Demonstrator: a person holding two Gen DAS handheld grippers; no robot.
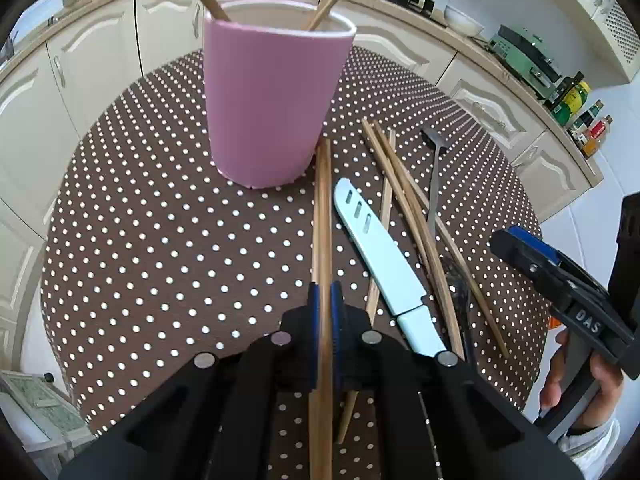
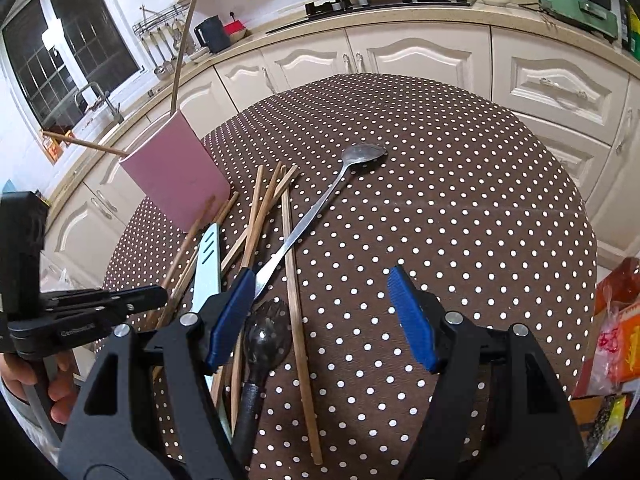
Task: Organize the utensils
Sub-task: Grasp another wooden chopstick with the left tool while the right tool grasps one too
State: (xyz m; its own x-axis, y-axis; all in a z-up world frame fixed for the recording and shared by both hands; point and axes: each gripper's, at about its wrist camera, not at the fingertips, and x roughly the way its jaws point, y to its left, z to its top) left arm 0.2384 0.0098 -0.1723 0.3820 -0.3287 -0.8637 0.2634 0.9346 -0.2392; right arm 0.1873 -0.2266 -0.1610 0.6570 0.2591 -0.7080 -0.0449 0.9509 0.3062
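Note:
A pink cup stands on the dotted brown table with two wooden chopsticks leaning inside it. My left gripper is shut on a pair of chopsticks whose far ends reach the cup's base. To their right lie a white knife, several loose chopsticks and a metal spoon. In the right wrist view my right gripper stands open above the table, with nothing between its fingers. Ahead of it lie the spoon, a single chopstick, a black scoop, the knife and the cup.
Cream cabinets and a counter with a stove curve behind the table. Packets and bags sit off the table's right edge. A person's hand holds the right gripper's handle beyond the table's near right edge.

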